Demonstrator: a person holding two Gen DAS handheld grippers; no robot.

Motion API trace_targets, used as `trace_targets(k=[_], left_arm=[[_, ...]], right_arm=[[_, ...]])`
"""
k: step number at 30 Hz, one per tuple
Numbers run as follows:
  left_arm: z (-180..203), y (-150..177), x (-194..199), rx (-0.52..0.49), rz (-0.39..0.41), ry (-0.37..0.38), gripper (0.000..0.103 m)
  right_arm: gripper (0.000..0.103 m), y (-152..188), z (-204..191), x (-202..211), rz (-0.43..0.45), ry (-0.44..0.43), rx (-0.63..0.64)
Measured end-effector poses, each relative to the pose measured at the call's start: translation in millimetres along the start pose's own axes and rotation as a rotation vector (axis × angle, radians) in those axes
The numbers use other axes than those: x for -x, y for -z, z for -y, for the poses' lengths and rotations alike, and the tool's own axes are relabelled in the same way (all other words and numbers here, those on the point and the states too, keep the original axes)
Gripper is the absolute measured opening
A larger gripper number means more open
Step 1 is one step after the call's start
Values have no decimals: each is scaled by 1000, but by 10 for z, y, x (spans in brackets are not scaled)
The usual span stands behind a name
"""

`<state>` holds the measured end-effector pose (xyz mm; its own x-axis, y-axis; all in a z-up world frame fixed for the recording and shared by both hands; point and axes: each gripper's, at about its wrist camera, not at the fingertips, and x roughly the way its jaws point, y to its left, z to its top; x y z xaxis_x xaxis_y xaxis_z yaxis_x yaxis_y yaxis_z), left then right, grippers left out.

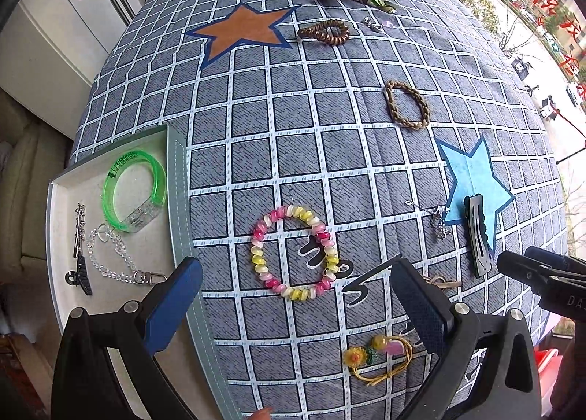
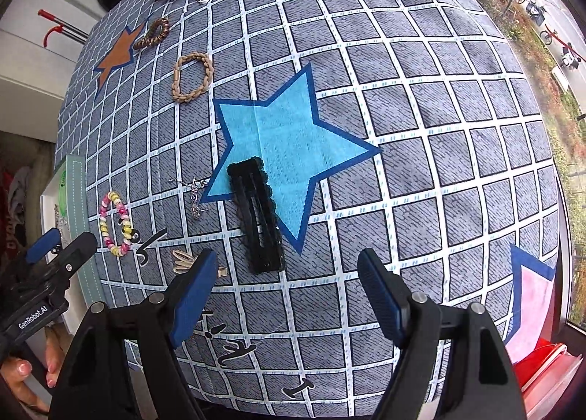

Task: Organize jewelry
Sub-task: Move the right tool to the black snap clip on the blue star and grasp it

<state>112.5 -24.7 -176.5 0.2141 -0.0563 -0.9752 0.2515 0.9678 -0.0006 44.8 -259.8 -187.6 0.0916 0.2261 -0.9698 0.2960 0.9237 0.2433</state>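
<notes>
Nearest the lens, the left hand-held gripper (image 1: 293,295) hangs with jaws spread wide and empty above the desk's grey checked cloth (image 1: 293,148). At far left, a white shallow tray (image 1: 55,207) holds a translucent green plastic bangle (image 1: 133,191), a silver link chain (image 1: 117,262) and a dark hair clip (image 1: 78,251). A pink, yellow and white spiral bead bracelet (image 1: 295,251) lies between the blue pads. Further right, the right hand-held gripper (image 2: 287,290) is likewise spread and empty, just short of a black scalloped snap hair clip (image 2: 258,216) overlapping a light blue star patch (image 2: 289,145).
</notes>
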Motion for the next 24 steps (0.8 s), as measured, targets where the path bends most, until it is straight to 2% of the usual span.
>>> trace_targets(k=[5, 17, 24], left_arm=[[66, -37, -146, -8, -21, -13, 103], [75, -46, -498, 5, -73, -59, 103], [-8, -4, -640, 60, -110, -38, 103]], right_arm=[[81, -18, 56, -44, -1, 19, 22], [81, -172, -103, -248, -9, 61, 103], [81, -298, -259, -451, -20, 98, 138]])
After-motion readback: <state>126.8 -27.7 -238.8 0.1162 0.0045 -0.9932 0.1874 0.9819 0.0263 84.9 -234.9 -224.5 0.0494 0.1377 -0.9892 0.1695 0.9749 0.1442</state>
